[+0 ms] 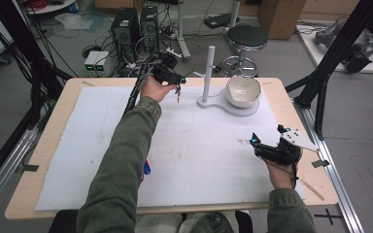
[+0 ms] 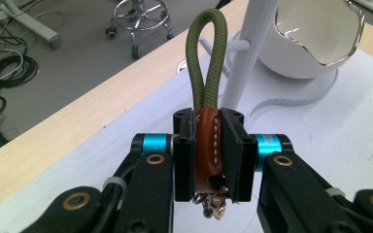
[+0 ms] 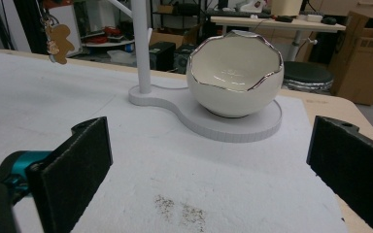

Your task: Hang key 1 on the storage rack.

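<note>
Keychain (image 2: 208, 145) is pinched by its brown leather tab in my left gripper (image 1: 171, 76), green cord loop up, charms dangling, held above the table (image 1: 43, 141) just beside the white stand (image 1: 209, 73), prob so the loop can go over a peg. Bowl (image 3: 235, 80) sits on the stand's base. My right gripper (image 1: 268, 148) rests w/ jaws wide apart, holding nothing, near the table's right edge.

Left arm in an olive-green sleeve (image 1: 121, 160) reached toward the far left-centre of the table, its black two-jaw left gripper (image 2: 208, 150) raised and clamped shut. Black two-jaw right gripper (image 3: 209, 160) rested low at the near right, jaws spread wide.
</note>
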`<state>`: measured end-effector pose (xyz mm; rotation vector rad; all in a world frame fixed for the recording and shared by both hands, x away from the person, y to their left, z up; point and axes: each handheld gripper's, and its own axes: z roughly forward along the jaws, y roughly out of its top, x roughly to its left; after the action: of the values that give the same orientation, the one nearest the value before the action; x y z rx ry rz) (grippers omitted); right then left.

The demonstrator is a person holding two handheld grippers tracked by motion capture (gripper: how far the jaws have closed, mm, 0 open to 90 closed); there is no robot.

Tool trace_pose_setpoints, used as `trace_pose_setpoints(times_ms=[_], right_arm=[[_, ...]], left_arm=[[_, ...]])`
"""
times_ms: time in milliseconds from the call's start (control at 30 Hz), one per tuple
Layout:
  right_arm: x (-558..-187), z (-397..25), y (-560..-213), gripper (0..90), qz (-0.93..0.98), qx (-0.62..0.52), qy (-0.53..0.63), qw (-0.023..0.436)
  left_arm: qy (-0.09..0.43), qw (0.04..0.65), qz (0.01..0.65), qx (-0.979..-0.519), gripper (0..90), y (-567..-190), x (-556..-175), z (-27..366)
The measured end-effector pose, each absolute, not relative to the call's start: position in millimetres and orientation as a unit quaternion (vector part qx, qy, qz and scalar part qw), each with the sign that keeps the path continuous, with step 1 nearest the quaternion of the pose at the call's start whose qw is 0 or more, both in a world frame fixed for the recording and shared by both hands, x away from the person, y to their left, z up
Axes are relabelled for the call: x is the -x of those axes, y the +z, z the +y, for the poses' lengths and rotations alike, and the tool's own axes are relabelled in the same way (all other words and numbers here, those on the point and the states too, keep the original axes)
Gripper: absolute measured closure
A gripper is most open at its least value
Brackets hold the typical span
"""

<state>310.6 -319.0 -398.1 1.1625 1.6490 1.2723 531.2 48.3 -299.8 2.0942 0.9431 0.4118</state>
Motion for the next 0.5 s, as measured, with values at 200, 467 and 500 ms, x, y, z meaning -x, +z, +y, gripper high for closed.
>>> trace_pose_setpoints(times_ms=[200,467,500], right_arm=[[-310,-319,-398,1.5,0.643,-0.454,0.495,0.369],[-310,-319,-398,1.5,0.643,-0.454,0.495,0.368],[-310,-319,-398,1.5,0.643,-0.454,0.495,0.368]], left_arm=[[0.159,0.395,0.371,-0.825,76.3,-303,-531,44],[0.155,0.392,0.359,-0.833,76.3,-306,-529,37],[0.154,0.390,0.358,-0.834,76.3,-308,-528,35]])
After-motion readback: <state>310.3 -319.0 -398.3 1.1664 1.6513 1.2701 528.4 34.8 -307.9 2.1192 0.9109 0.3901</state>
